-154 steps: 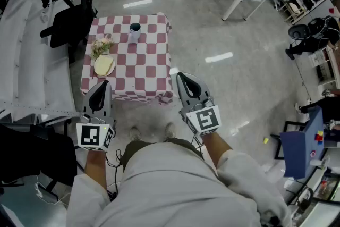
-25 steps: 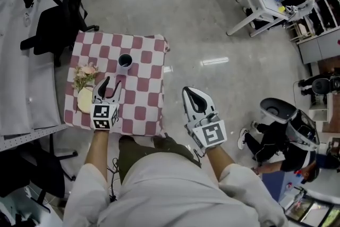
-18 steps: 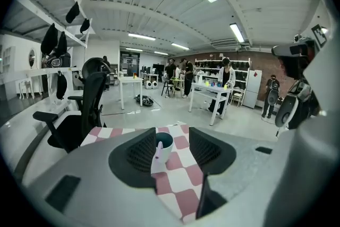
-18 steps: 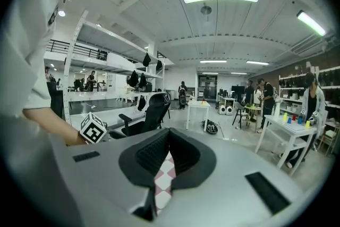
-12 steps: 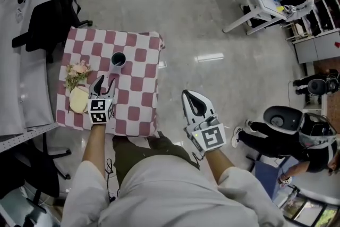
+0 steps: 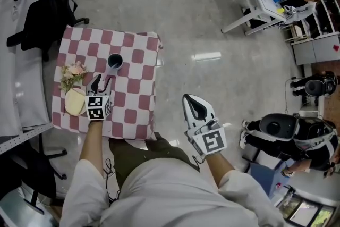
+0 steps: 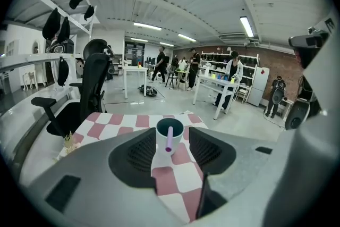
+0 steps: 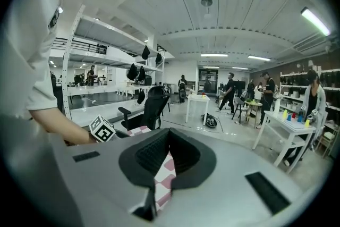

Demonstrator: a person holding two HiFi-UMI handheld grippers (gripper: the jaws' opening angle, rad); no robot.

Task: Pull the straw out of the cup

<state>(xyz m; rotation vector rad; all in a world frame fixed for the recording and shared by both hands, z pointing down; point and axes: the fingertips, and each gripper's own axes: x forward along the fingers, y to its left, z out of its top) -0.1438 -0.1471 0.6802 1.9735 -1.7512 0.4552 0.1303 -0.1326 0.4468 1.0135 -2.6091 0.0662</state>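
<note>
The purple straw point(image 7: 170, 139) is seen standing nearly upright in the white cup point(image 7: 178, 142), on the checked tabletop point(image 6: 133, 94) at the head view's upper left. It lies straight ahead of the left hand-held gripper point(image 6: 101, 81), whose jaws are held apart. The right hand-held gripper point(image 6: 194, 106), its jaws together, is kept well apart.

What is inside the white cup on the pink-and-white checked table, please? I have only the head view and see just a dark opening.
Observer: The left gripper view shows a purple plastic straw leaning in that white cup.
Operator: Thank you. Is the left gripper placed to take it?
Observer: The left gripper has its jaws apart, and the cup stands beyond their tips, untouched.
Operator: And the right one?
Observer: In its own view, the right gripper has its jaws together with nothing between them.
</note>
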